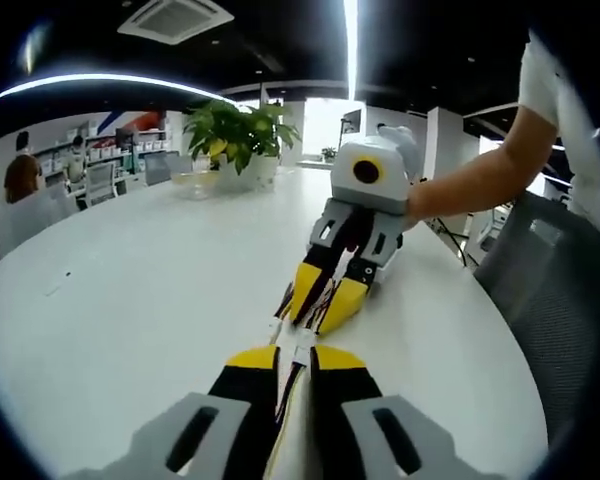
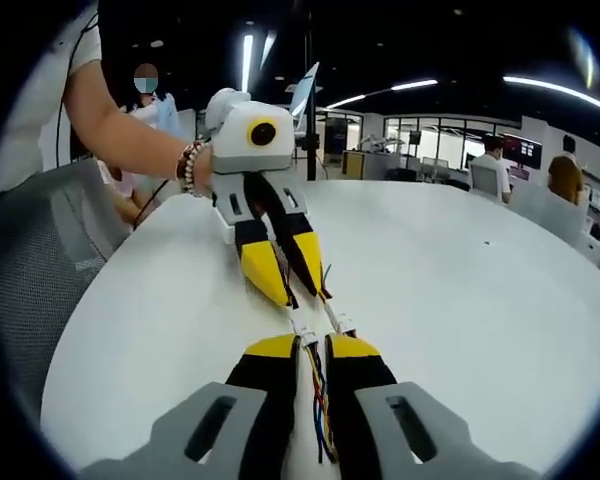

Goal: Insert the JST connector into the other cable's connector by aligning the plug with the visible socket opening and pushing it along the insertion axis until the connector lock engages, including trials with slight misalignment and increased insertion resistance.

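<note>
With each claw clenched on its cable — left claw (image 1: 296,352), right claw (image 2: 311,343) — keep plug (image 2: 302,325) and socket (image 2: 341,322) level over the table (image 2: 460,290), then push straight.

A smooth, matt white table (image 1: 130,300) is being shown, softly reflecting ceiling light. Glossy yellow and black plastic is being seen on the left gripper (image 1: 295,362) and on the right gripper (image 2: 312,350), with matt grey plastic bodies behind. Small white plastic connectors (image 2: 320,322) with thin coloured insulated wires (image 2: 318,400) are being gripped. Dark woven mesh is being presented by a chair (image 1: 555,310).
</note>
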The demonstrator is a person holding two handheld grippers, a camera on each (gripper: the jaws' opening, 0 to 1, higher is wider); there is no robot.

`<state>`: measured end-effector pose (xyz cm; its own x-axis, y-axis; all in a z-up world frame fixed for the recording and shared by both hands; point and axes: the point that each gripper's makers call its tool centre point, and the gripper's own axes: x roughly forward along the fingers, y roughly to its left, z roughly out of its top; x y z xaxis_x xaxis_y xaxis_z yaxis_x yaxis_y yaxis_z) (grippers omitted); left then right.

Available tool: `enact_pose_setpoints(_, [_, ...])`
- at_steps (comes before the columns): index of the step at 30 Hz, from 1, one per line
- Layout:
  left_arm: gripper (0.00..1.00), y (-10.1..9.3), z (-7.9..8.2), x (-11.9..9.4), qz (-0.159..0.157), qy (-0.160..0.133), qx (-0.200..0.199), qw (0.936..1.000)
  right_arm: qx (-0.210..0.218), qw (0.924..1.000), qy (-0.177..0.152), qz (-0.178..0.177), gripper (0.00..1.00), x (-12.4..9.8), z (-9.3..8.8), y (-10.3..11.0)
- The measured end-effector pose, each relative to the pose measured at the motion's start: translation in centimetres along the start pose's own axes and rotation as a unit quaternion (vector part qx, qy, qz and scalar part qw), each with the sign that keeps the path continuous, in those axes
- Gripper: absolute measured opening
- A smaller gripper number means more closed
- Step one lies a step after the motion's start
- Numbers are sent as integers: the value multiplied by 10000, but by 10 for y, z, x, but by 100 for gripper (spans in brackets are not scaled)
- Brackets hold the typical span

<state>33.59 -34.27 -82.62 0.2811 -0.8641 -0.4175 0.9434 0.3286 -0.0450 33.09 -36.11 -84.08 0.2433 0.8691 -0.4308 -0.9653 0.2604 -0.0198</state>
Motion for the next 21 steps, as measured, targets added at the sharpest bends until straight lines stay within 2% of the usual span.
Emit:
enact_pose_setpoints(6, [12,2,7,-4,60,-109,-107,9999,26,9999,-32,-102,11,-6,6,-3])
enact_pose_setpoints(11, [21,6,13,-9,226,-163,-177,9995,97,9994,-165,-284,22,-11,20,-9])
enact_pose_setpoints(16, [33,7,23,-14,387,-291,-184,9987,62,9991,-175,-384,25,-16,26,-11])
enact_pose_setpoints(21, [38,5,30,-20,513,-444,-269,9973,67,9987,-170,-470,28,-21,29,-10])
